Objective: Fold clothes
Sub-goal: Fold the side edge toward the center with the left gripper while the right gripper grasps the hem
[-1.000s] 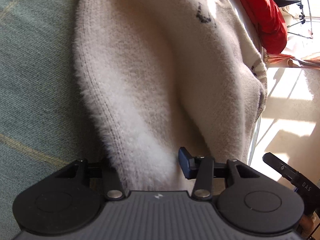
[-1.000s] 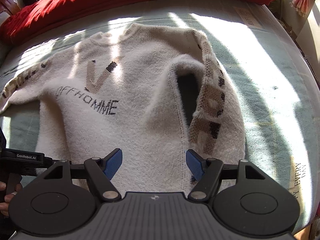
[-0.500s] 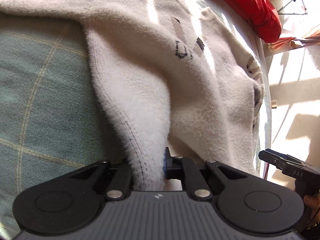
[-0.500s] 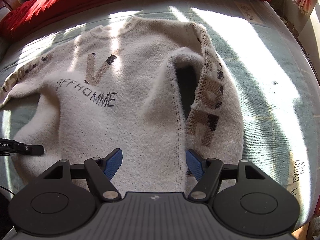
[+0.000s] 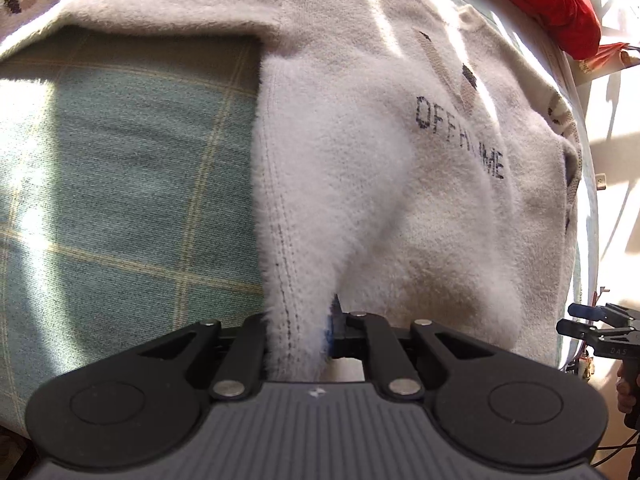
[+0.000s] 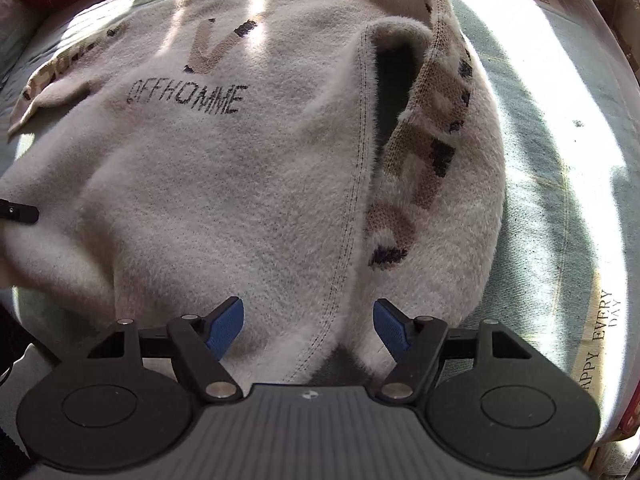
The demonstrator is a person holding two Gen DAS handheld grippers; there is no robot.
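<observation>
A fluffy cream sweater (image 6: pixel 224 168) with black "OFFHOMME" lettering lies front up on a green checked bed cover (image 5: pixel 120 184). Its right sleeve (image 6: pixel 432 136), patterned brown and black, is folded in over the body. My left gripper (image 5: pixel 298 332) is shut on the sweater's (image 5: pixel 360 152) lower left hem corner, lifting it off the cover. My right gripper (image 6: pixel 308 326) stands open low over the bottom hem, its blue pads either side of the side seam, holding nothing. The right gripper (image 5: pixel 596 326) also shows at the right edge of the left wrist view.
A red quilt (image 5: pixel 560 0) lies along the far side of the bed. The bed cover (image 6: pixel 560 160) stretches bare to the right of the sweater, with printed words near its edge. A person's hand (image 5: pixel 626 392) grips the right gripper's handle. Sunlit floor lies past the bed edge.
My left gripper closed on the hem corner and pulled it back and up, so more sweater and bed cover show. My right gripper moved in closer to the bottom hem, still open.
</observation>
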